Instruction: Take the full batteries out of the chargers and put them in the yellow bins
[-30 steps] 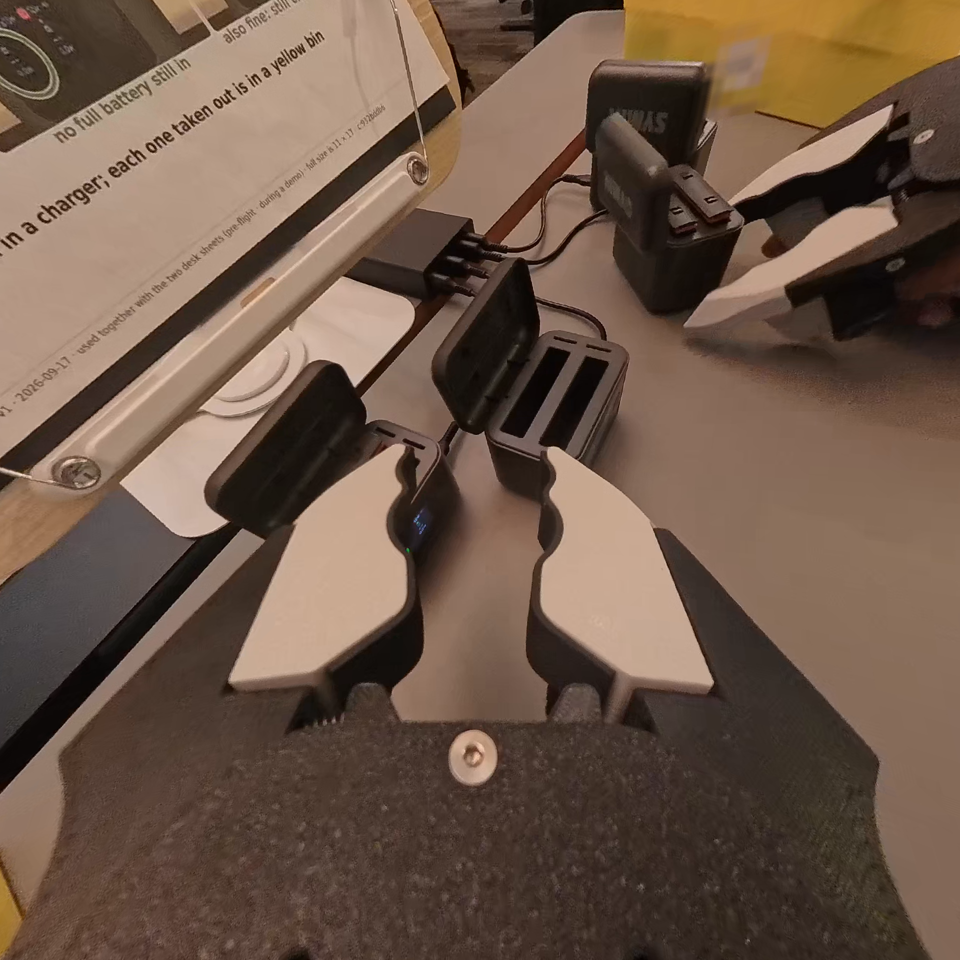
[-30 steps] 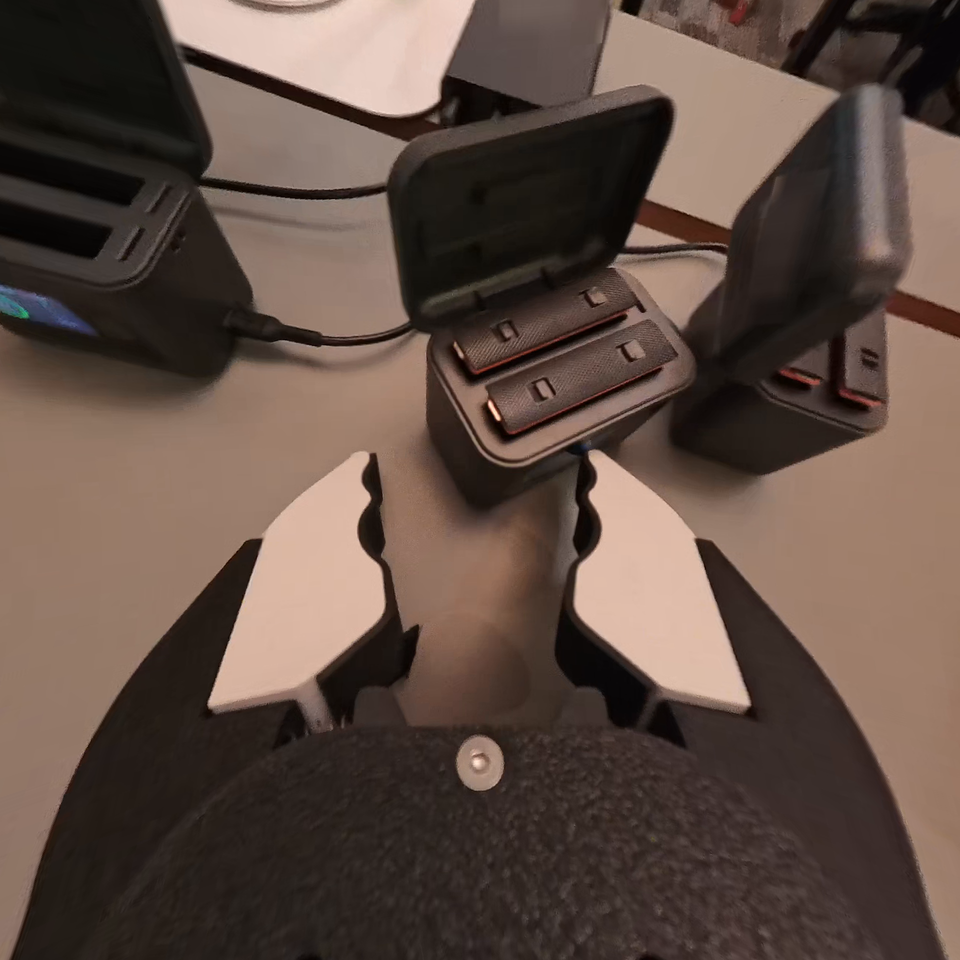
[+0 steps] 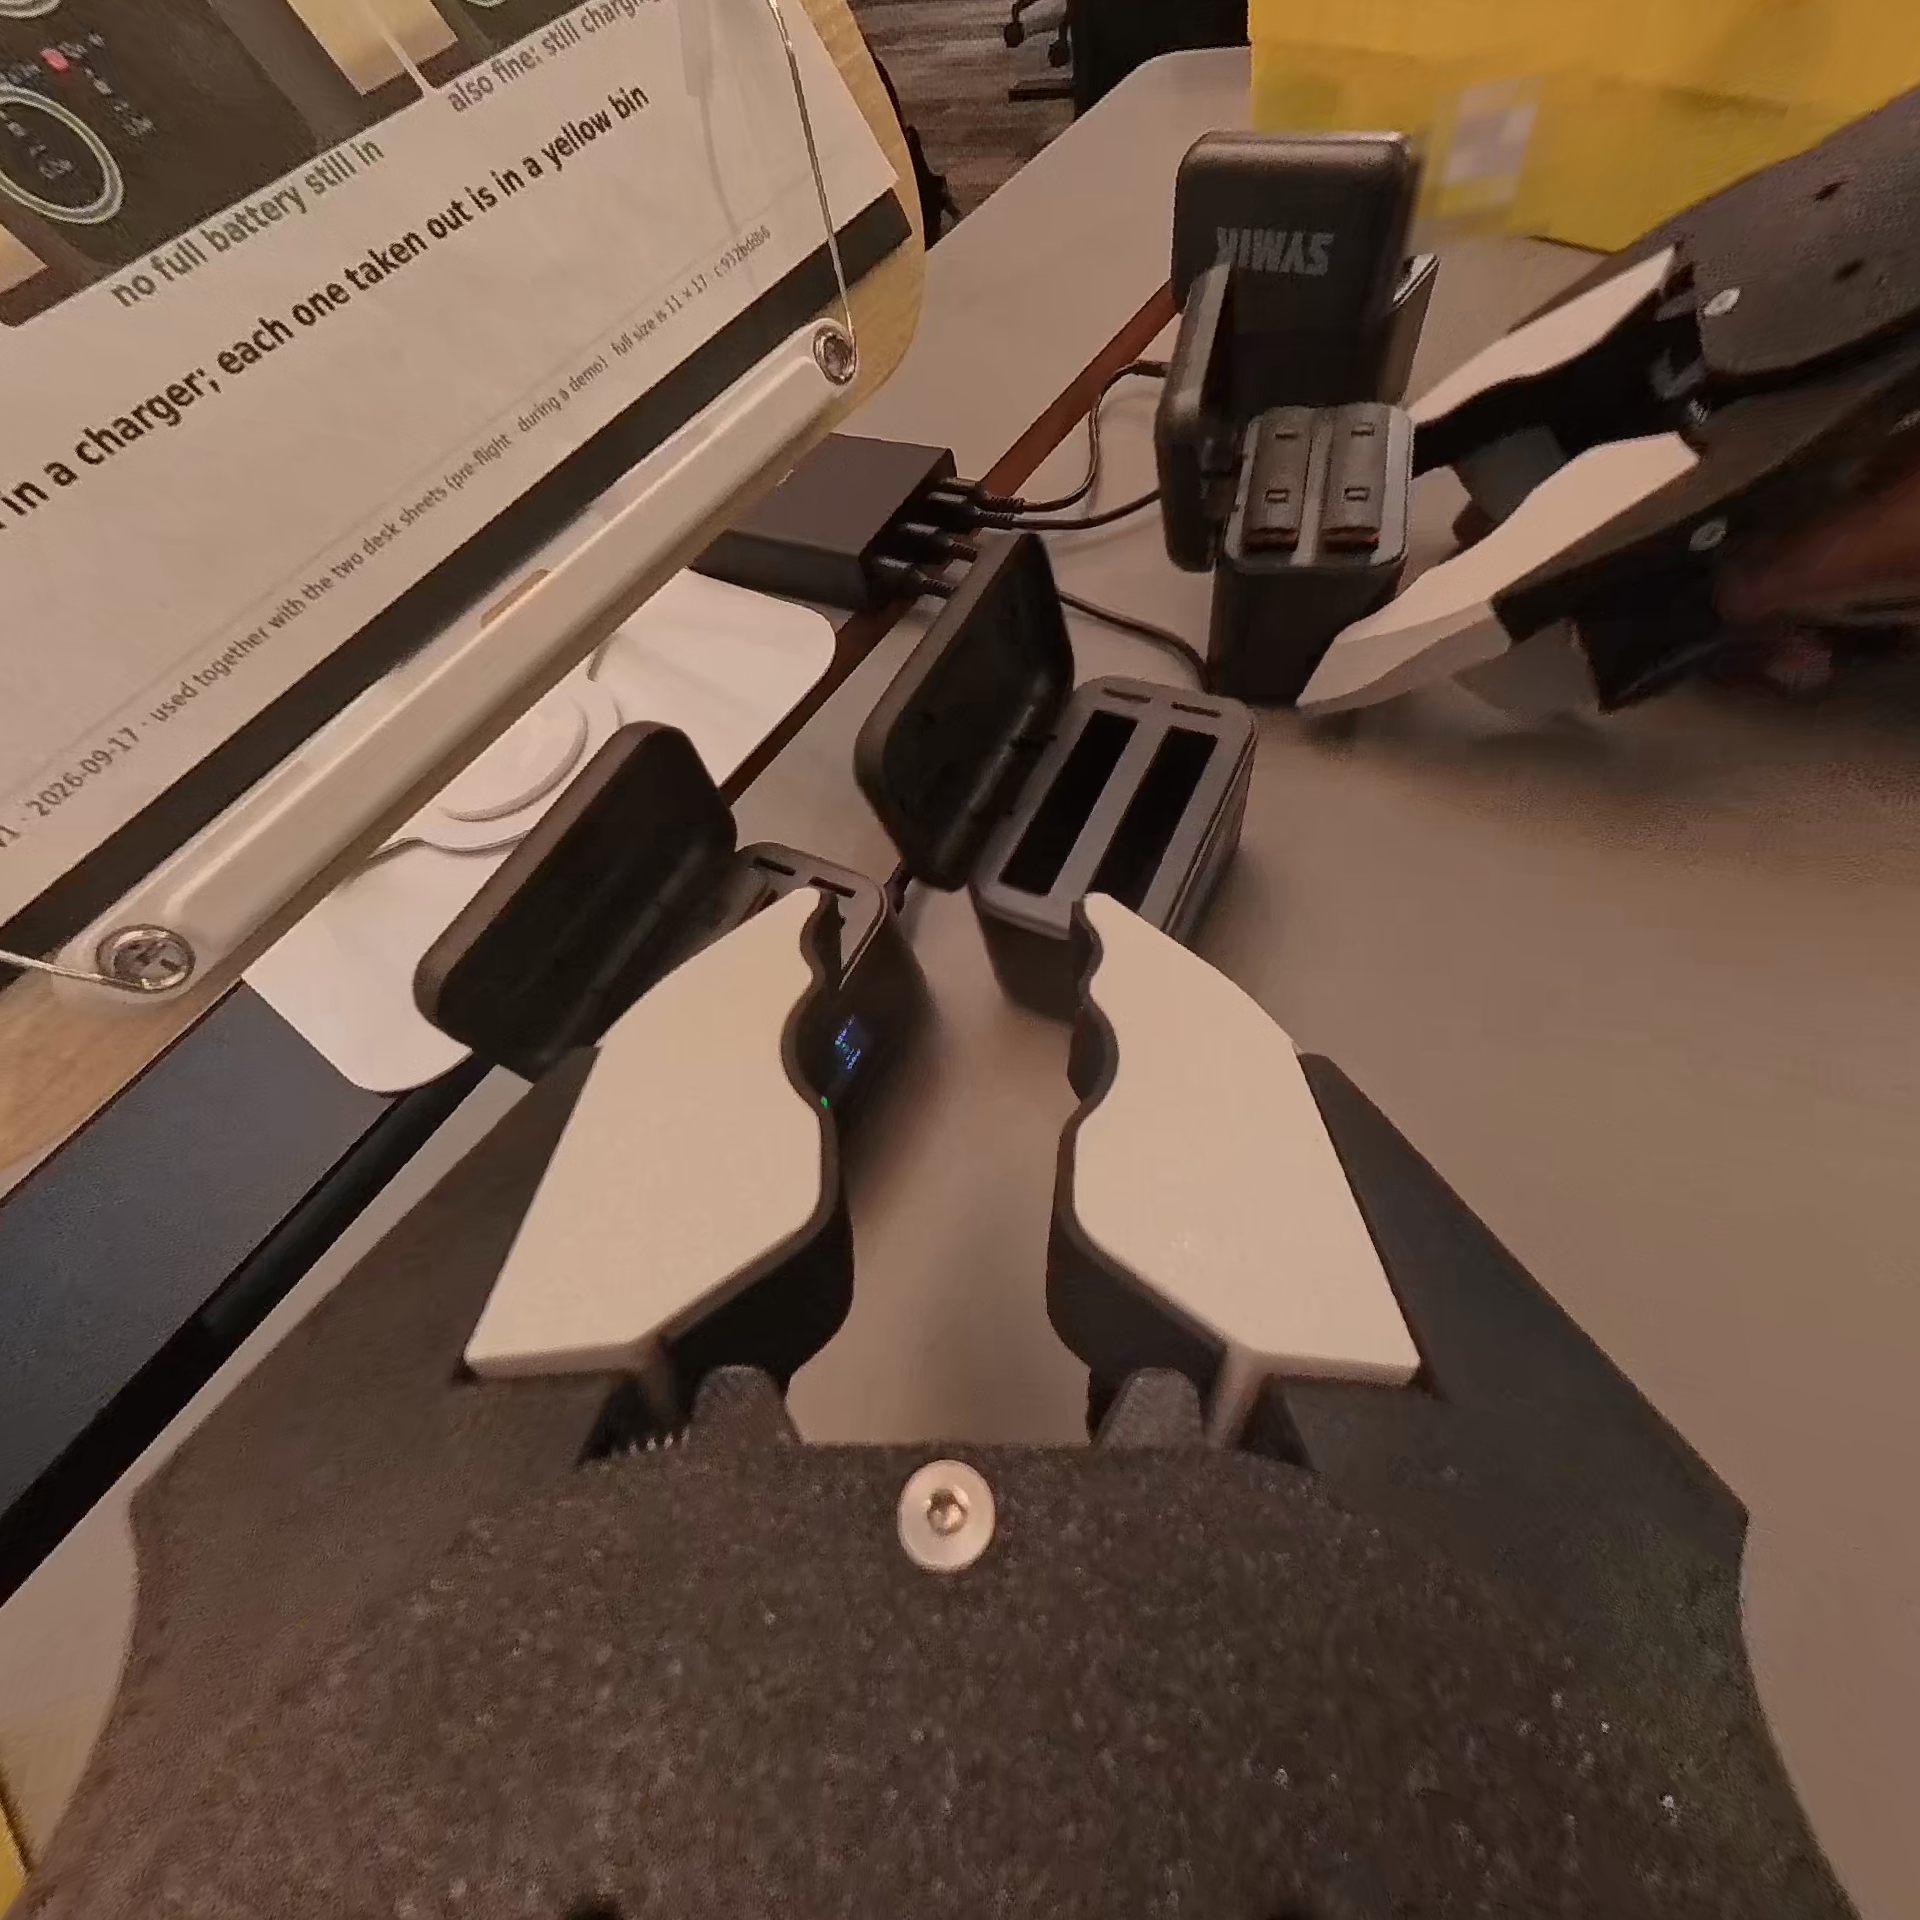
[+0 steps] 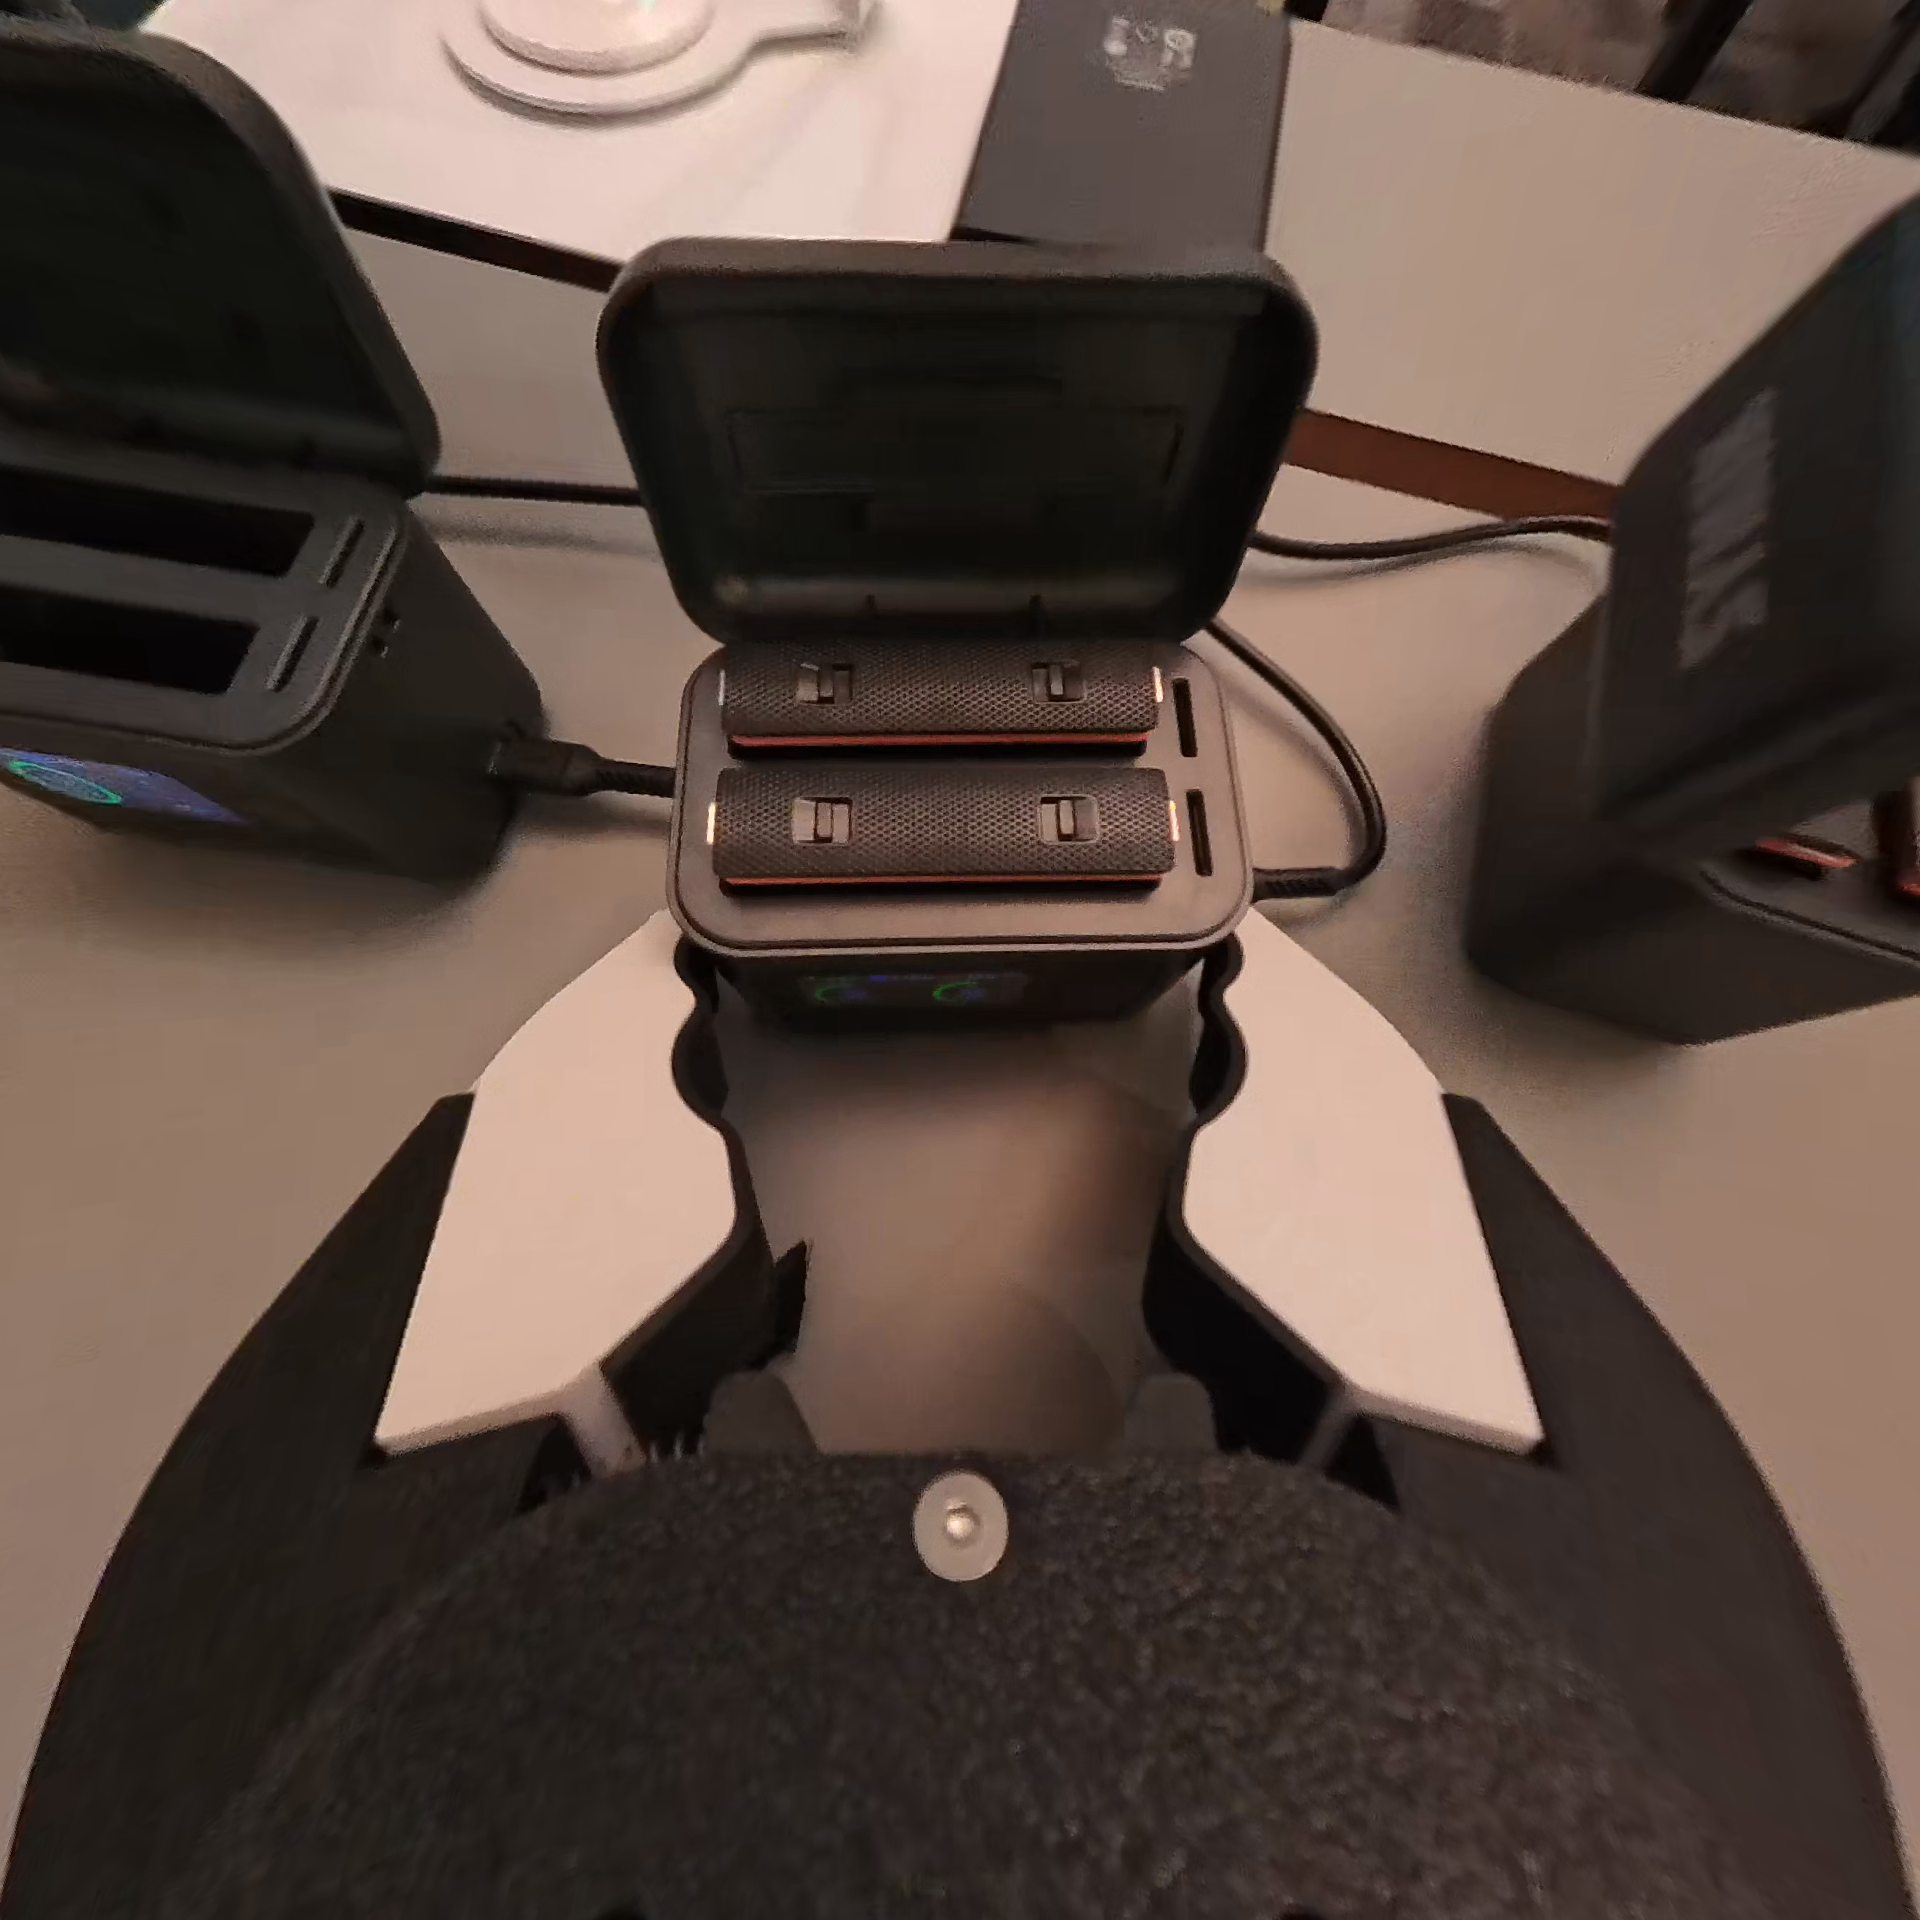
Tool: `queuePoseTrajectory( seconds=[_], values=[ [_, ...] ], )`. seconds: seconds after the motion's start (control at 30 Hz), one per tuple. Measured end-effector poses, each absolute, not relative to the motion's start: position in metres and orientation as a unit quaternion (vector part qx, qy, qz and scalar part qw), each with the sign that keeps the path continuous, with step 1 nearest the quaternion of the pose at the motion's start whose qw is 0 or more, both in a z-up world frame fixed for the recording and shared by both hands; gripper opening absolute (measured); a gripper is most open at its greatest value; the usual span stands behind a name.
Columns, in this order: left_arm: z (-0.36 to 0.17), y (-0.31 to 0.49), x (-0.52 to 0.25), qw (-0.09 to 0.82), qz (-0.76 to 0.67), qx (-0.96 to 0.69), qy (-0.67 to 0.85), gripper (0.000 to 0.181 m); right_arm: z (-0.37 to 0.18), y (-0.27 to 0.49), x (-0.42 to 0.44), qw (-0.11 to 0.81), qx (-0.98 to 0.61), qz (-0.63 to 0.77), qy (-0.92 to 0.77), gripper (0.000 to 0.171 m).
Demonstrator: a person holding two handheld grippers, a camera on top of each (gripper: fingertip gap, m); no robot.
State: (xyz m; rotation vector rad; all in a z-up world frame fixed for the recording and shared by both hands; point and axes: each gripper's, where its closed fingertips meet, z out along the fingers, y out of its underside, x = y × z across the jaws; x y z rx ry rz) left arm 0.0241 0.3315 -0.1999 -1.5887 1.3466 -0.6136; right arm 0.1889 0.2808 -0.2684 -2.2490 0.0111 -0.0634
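The right tongs [image 4: 956,966] are released, their white fingers [image 4: 582,1164] spread on both sides of a black charger [image 4: 956,914] in the middle of the frame. Its lid stands up, and two batteries [image 4: 940,831] with orange edges sit in its slots. The left tongs [image 3: 945,935] are also released and hold nothing, low over the grey desk [image 3: 1558,1039] between two chargers with empty slots [image 3: 1122,810]. A yellow bin [image 3: 1558,94] is at the upper right of the frame, behind another charger with batteries [image 3: 1320,488].
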Motion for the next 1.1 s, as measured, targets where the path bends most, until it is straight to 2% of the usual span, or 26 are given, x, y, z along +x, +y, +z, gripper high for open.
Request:
queuePoseTrajectory(
  seconds=[0.1, 0.3, 0.47, 0.63, 0.8, 1.1],
  values=[
    [-0.201, 0.33, 0.025, 0.465, -0.25, -0.647, 0.55, 0.041, -0.269, 0.286, 0.183, 0.431, -0.901, -0.052, 0.001, 0.09],
    [-0.201, 0.329, 0.026, 0.466, -0.25, -0.645, 0.551, 0.041, -0.263, 0.279, 0.183, 0.44, -0.898, -0.015, 0.0, 0.093],
    [-0.195, 0.332, 0.024, 0.476, -0.254, -0.644, 0.543, 0.04, -0.202, 0.269, 0.214, 0.514, -0.854, 0.077, -0.004, 0.092],
    [-0.191, 0.335, 0.023, 0.489, -0.262, -0.643, 0.527, 0.038, -0.163, 0.252, 0.3, 0.592, -0.8, 0.069, 0.074, 0.091],
    [-0.192, 0.335, 0.025, 0.494, -0.263, -0.643, 0.523, 0.037, -0.179, 0.243, 0.318, 0.579, -0.81, 0.07, 0.062, 0.087],
    [-0.199, 0.334, 0.027, 0.488, -0.259, -0.645, 0.528, 0.037, -0.251, 0.263, 0.302, 0.473, -0.878, 0.015, -0.066, 0.109]
  ],
)
